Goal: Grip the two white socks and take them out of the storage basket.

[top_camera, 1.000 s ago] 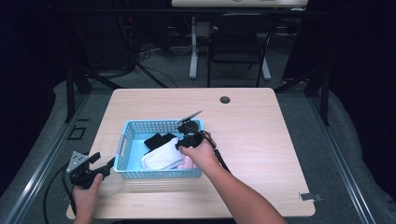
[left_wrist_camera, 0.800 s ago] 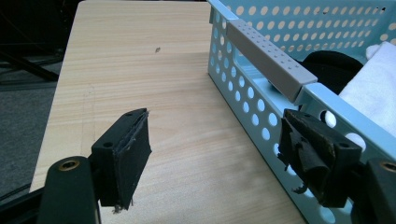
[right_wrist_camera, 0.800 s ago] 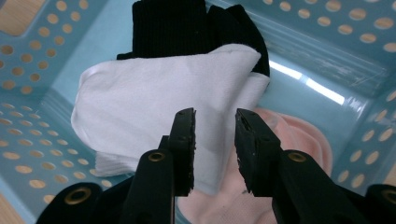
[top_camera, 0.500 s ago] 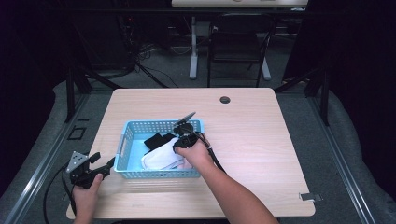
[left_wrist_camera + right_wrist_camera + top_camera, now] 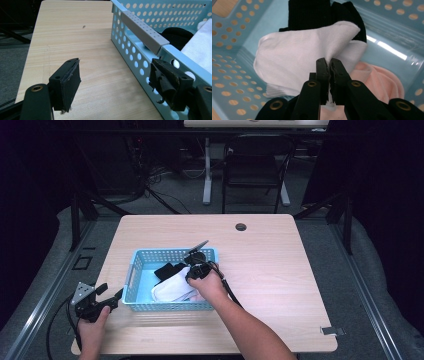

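Note:
A light blue perforated basket [image 5: 172,252] sits on the wooden table [image 5: 280,260]. Inside it lie a white sock-like cloth [image 5: 170,289], a black cloth [image 5: 166,270] and a pink cloth [image 5: 382,82]. My right gripper [image 5: 191,275] reaches down into the basket, its jaws shut on a fold of the white cloth [image 5: 294,55], with the black cloth [image 5: 312,12] just beyond. My left gripper [image 5: 116,297] rests open on the table outside the basket's near-left corner. In the left gripper view, the left gripper [image 5: 115,65] has its right-hand jaw close against the basket wall [image 5: 130,45].
A small dark grommet hole [image 5: 241,227] sits near the table's far edge. A black chair [image 5: 252,170] and desk legs stand beyond the table. Bare tabletop stretches to the right of the basket and in front of it.
My right hand has shifted slightly left and lower over the basket's cloths. The left gripper has stayed where it was.

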